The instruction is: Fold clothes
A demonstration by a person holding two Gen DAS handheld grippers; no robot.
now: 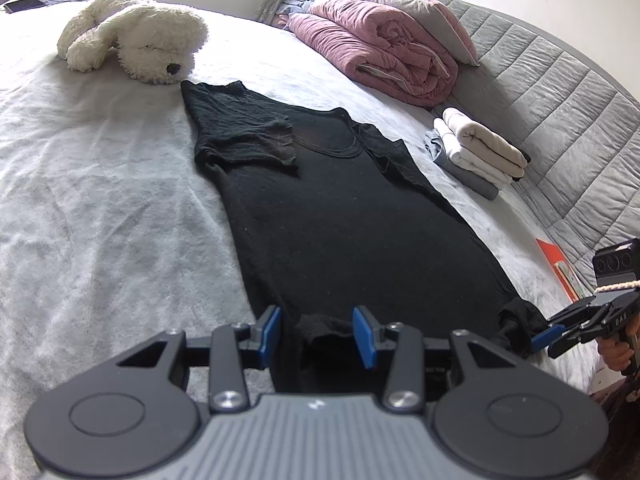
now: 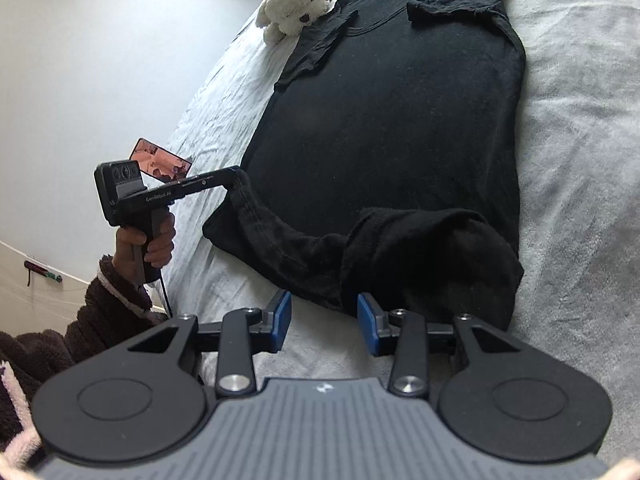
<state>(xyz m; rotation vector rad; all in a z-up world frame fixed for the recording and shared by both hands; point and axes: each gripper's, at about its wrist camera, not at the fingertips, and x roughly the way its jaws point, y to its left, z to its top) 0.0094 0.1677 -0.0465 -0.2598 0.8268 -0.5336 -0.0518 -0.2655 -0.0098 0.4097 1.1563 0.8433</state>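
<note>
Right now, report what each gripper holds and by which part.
Left gripper pinches the black T-shirt by one corner of its bottom hem, lifted off the bed; right gripper appears to pinch the hem's other corner.

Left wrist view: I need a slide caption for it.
Black T-shirt spread on the bed, left tongs and right tongs at its hem.

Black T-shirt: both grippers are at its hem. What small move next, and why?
Probably close both grippers firmly on the hem first. The black T-shirt lies flat with its sleeves folded in, so a hem-to-collar fold looks next. The left gripper and right gripper have bunched hem between their pads, but the pads stand apart; I cannot tell that they pinch it.
</note>
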